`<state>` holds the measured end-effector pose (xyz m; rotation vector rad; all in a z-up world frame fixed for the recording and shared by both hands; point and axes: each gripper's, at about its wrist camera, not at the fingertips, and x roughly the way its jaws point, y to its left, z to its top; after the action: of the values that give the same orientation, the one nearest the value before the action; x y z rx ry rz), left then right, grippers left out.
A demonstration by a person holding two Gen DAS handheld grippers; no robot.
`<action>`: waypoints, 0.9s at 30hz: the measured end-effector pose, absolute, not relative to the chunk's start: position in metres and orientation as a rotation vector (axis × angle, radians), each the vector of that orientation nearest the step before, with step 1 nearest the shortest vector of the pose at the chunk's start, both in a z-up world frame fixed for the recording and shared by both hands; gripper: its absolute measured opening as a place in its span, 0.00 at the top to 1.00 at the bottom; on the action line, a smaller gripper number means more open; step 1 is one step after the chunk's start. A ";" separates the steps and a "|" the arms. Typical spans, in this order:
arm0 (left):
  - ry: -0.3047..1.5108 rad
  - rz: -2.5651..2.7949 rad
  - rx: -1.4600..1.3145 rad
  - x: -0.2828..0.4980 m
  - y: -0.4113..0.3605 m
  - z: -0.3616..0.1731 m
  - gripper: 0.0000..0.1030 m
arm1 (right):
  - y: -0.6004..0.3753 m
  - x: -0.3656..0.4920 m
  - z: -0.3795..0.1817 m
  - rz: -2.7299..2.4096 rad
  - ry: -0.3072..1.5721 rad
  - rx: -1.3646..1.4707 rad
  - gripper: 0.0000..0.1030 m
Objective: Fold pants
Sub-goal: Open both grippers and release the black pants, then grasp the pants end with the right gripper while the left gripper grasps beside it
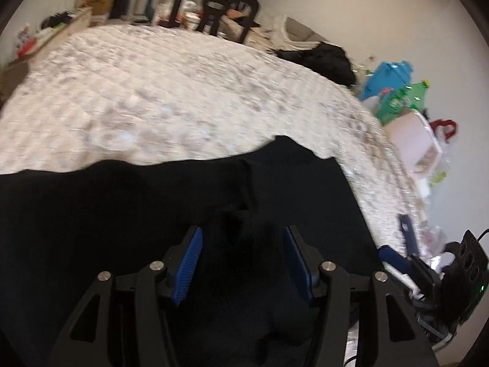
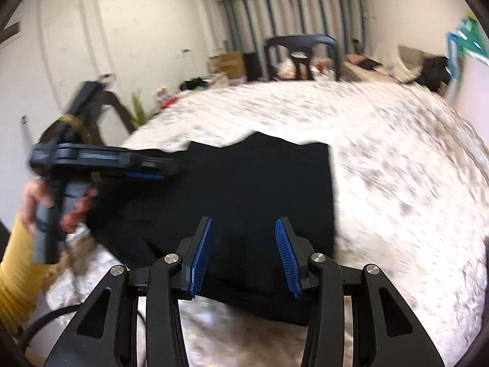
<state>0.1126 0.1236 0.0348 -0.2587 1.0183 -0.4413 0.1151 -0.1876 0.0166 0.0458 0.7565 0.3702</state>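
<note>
My left hand-held gripper (image 1: 242, 238) has its two blue pads spread wide and grips nothing; the black pants (image 1: 183, 208) lie directly under and between them, a soft raised fold of cloth just ahead of the tips. My right hand-held gripper (image 2: 243, 235) is spread just as wide, also holding nothing, and hovers over the near edge of the pants (image 2: 244, 183).

From the right wrist view the pants lie flat as a dark, roughly square shape on the bed (image 2: 397, 168), whose pale quilted cover shows on all sides of them. Their far edge is uneven, with a small peak near its middle. At the left side of that view my left hand (image 2: 36, 205), in a yellow sleeve (image 2: 15, 275), grips the handle of the left hand-held gripper, whose fingers reach over the left part of the pants.

Farther off, past the far end of the bed, a black chair (image 2: 302, 55) stands among clutter, with a striped curtain (image 2: 290, 12) behind it. Both views are blurred, so finer detail is unclear.
</note>
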 end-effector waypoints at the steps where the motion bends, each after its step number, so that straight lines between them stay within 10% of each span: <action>1: 1.020 -0.417 -0.245 0.112 0.126 0.034 0.43 | -0.192 0.117 0.011 0.346 0.787 0.041 0.58; 27: 1.041 -0.599 -0.242 0.070 0.092 0.029 0.39 | -0.229 0.090 0.025 0.279 0.788 0.034 0.58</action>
<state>0.0703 0.0918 0.0288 -0.2418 1.0409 -0.5993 0.0903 -0.2290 0.0248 0.0344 0.7882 0.2788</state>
